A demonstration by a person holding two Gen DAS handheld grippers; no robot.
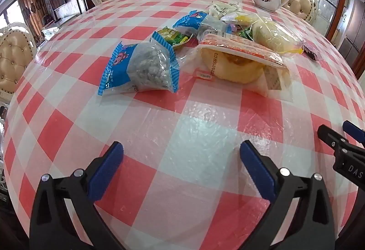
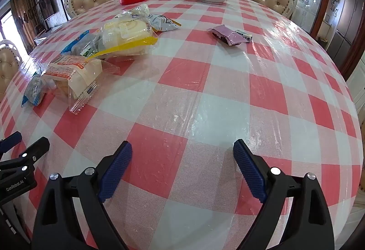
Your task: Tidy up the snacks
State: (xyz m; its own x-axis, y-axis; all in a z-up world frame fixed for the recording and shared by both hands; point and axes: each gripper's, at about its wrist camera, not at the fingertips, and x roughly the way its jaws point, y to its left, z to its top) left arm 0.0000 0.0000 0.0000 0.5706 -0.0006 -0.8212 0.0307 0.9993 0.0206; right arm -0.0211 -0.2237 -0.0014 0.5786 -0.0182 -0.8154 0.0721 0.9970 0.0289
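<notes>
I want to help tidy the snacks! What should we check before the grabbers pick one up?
1. Left gripper open with nothing in it: ok.
2. Right gripper open with nothing in it: ok.
3. Blue snack bag lies alone at the near edge of the pile, easy to reach: ok.
4. Bread packet free of other snacks: not ok, the yellow-edged bag leans on it.
5. Purple packet lies apart from the pile: ok.
6. A box or tray to put snacks in: cannot tell, none is in view.
</notes>
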